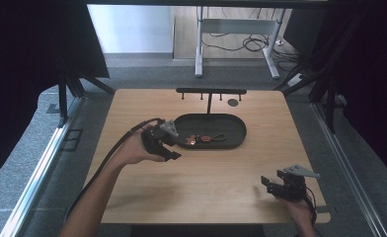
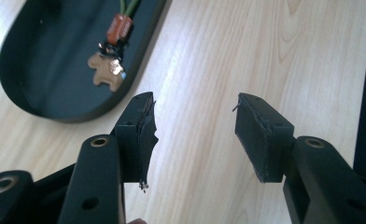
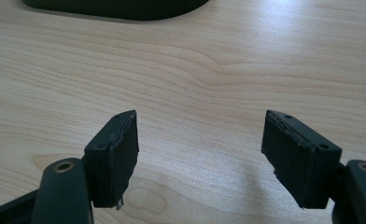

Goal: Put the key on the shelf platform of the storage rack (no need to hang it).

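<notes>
Left hand-held gripper just off the near left end of the black oval tray, over bare wood, jaws apart with nothing between them. In the left gripper view, pads spread over the grain of the desk, tray rim to the upper left. Inside the tray, towards its left half: a keychain with a small brown bear-shaped charm, an orange-brown leather tab touching it, and green cord running off beyond. Right hand-held gripper near the near right corner of the desk, well apart from the tray, jaws likewise wide and empty, pads over plain wood. Black peg rack upright at the far edge, just behind the tray.
</notes>
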Motion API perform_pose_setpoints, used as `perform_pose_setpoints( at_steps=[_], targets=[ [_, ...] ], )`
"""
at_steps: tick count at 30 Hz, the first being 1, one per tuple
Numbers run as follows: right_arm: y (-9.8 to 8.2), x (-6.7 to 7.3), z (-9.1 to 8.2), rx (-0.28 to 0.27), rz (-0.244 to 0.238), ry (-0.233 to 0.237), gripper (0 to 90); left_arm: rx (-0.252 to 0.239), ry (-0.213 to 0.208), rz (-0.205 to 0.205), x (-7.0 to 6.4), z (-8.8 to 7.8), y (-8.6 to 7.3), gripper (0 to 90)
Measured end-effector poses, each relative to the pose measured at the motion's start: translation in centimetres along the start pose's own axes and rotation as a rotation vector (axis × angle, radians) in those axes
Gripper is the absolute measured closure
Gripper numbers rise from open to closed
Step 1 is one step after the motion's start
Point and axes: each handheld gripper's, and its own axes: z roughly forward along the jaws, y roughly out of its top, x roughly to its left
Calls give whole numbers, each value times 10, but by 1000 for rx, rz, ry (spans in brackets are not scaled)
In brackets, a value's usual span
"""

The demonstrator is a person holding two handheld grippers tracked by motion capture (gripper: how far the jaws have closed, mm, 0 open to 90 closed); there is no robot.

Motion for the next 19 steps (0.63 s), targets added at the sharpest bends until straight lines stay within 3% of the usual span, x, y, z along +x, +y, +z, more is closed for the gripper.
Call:
perform_pose_setpoints(
  at_steps=[11,19],
  targets=[
    [0,0,1,2,-5,-2,277,-21,10,-46,-20,3,-41,474],
    [1,0,3,0,-6,4,277,-32,29,-70,-21,4,-49,449]
  ],
)
